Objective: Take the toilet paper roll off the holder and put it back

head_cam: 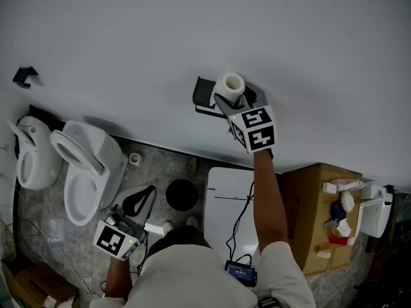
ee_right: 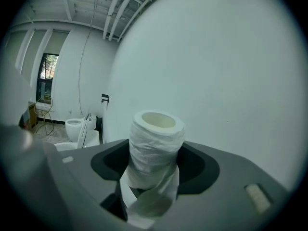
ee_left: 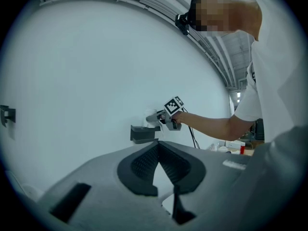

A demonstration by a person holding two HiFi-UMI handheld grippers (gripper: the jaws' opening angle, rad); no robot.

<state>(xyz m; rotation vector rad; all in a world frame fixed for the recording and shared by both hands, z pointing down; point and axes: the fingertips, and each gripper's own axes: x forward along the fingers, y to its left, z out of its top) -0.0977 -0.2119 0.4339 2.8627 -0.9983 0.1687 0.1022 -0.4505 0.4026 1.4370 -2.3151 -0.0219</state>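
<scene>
Right hand-held gripper (head_cam: 235, 102): it is reaching up at arm's length towards the wall, jaws spread wide and pressing on the toilet paper roll (ee_right: 155, 143) from both sides.
Toilet paper roll: it is standing on end between those jaws, hollow core showing at the top, with a loose tail of paper (ee_right: 149, 201) hanging below it.
Holder (head_cam: 204, 100): a dark bracket that is jutting out from the wall. The roll is sitting just in front of its right part, and whether the two are touching I cannot tell.
Left hand-held gripper (head_cam: 142, 196): it is hanging low by the person's left side, well apart from the holder. Its jaw tips are meeting, with nothing between them.
Edges near the roll: the holder's front edge is lying just under and to the left of the roll, and the wall is rising close behind it.
Open room: the white wall (head_cam: 128, 37) is spreading plain above and to both sides of the holder. A small black hook (head_cam: 24, 76) is sticking out far to the left.
Below the right arm: a white lid (head_cam: 225, 194) and a cardboard box (head_cam: 308, 223) carrying small items are standing against the wall.
Floor (head_cam: 160, 165): grey mottled tile is running along the foot of the wall, with a black round thing (head_cam: 182, 194) lying on it.
Left side of the room: a white toilet (head_cam: 83, 172) is standing with its seat raised, and a second white fixture (head_cam: 32, 156) is standing beside it.
</scene>
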